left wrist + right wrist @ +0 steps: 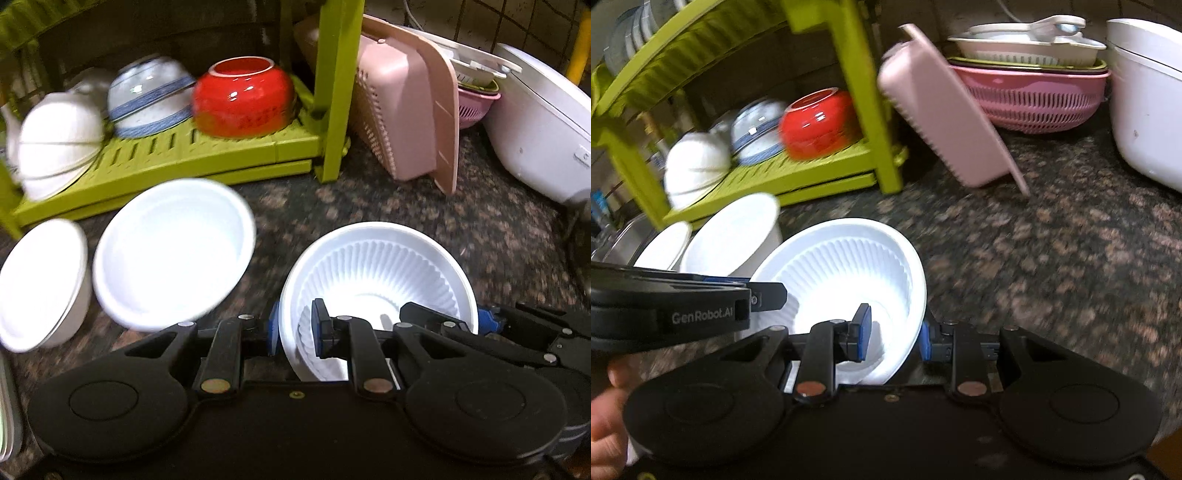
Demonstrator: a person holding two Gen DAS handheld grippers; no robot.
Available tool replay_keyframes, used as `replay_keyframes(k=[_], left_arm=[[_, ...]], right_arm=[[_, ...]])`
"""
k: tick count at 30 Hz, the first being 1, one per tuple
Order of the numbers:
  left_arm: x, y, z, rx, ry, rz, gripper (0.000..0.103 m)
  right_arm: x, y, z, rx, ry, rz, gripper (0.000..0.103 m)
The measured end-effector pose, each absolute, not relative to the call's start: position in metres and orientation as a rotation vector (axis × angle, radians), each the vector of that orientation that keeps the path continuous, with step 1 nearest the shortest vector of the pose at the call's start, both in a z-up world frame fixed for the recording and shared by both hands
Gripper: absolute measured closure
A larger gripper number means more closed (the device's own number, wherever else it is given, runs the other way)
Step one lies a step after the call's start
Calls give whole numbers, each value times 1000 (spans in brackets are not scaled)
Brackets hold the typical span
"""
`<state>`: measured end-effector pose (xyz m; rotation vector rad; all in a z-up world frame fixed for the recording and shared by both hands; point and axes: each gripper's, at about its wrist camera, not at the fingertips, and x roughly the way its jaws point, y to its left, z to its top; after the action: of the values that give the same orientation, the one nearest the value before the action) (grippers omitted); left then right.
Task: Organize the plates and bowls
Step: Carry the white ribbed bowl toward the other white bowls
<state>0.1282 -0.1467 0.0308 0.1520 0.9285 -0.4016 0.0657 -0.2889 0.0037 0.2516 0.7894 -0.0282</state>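
Observation:
A white ribbed bowl (376,266) (842,266) sits low over the speckled counter, held from both sides. My left gripper (295,328) is shut on its left rim, one blue pad inside and one outside. My right gripper (894,332) is shut on the opposite rim in the same way. Each gripper shows in the other view, the right gripper (474,321) at the bowl's right edge and the left gripper (775,291) coming in from the left. Two smooth white bowls (173,251) (40,284) stand on the counter to the left.
A green dish rack (207,155) behind holds an upturned red bowl (243,99), a blue-striped bowl (151,96) and stacked white bowls (59,144). A pink basket (399,110) leans on it. A pink colander (1034,99) and a white cooker (535,129) stand right. A hand (605,417) is at bottom left.

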Motion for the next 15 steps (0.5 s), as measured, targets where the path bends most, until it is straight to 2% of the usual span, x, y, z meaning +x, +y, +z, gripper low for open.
replay_keyframes(k=[15], left_arm=[[84, -60, 26, 49, 926, -321, 79]], right_arm=[[36, -209, 7, 163, 798, 135, 74]])
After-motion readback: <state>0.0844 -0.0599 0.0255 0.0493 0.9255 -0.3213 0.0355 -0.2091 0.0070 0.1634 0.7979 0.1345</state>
